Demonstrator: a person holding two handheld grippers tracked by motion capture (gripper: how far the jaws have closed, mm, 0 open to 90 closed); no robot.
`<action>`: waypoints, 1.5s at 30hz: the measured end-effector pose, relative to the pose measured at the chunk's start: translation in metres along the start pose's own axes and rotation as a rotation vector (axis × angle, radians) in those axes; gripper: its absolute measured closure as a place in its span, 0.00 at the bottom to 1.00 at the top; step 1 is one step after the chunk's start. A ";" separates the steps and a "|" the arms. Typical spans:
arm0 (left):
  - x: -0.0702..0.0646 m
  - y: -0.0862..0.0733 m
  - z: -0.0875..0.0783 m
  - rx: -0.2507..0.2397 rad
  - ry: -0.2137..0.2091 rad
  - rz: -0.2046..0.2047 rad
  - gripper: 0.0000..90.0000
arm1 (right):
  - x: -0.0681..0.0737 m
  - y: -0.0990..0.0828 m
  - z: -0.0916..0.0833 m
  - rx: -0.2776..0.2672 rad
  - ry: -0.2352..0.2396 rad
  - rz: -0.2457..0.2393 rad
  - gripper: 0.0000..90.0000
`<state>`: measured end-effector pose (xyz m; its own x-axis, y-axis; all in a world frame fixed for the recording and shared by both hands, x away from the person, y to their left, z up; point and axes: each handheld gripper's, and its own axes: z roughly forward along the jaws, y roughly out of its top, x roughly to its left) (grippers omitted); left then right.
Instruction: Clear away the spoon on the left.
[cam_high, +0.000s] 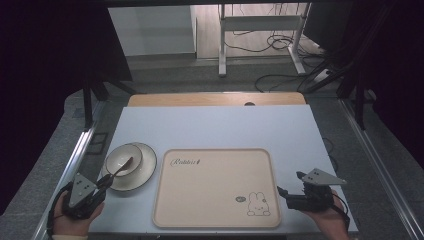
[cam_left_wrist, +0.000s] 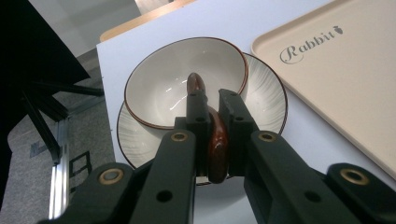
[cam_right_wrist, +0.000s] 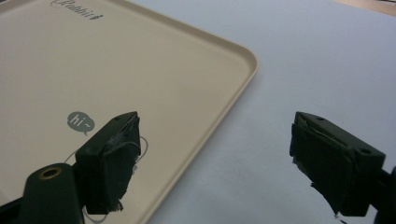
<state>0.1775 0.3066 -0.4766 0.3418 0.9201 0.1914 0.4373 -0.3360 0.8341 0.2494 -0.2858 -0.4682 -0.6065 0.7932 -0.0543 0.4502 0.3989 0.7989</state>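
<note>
Left gripper (cam_left_wrist: 214, 109) clamped on the handle of a brown spoon (cam_left_wrist: 216, 144) at the near left of the table (cam_high: 215, 125). Spoon's long axis running from the jaws up and away to the far right, its scoop end resting inside a white bowl (cam_left_wrist: 159, 88) stacked on a ribbed plate (cam_left_wrist: 268, 98). Right gripper (cam_right_wrist: 215, 158) gaping wide, holding nothing, beside the near right corner of a beige tray (cam_right_wrist: 140, 60). On the tray, "Rabbit" in script, plus a "hi~" speech bubble.

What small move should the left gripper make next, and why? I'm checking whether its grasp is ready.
Probably lift the spoon straight up. The left gripper is shut on its brown handle, whose bowl end lies in the bowl on the plate, beside the tray.
</note>
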 end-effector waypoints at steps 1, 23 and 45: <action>0.000 0.000 -0.001 -0.003 0.004 -0.001 0.94 | 0.000 0.000 0.000 0.000 0.000 0.000 0.18; 0.002 0.009 -0.013 -0.055 0.014 -0.013 0.94 | 0.000 0.000 0.000 0.001 -0.002 0.000 0.18; -0.002 0.034 -0.023 -0.144 0.023 -0.004 0.94 | -0.001 0.000 0.000 0.000 -0.004 0.000 0.19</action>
<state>0.1731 0.2979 -0.4368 0.3203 0.9263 0.1985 0.3141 -0.3015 0.9002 0.2498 -0.2862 -0.4683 -0.6041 0.7949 -0.0565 0.4505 0.3992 0.7986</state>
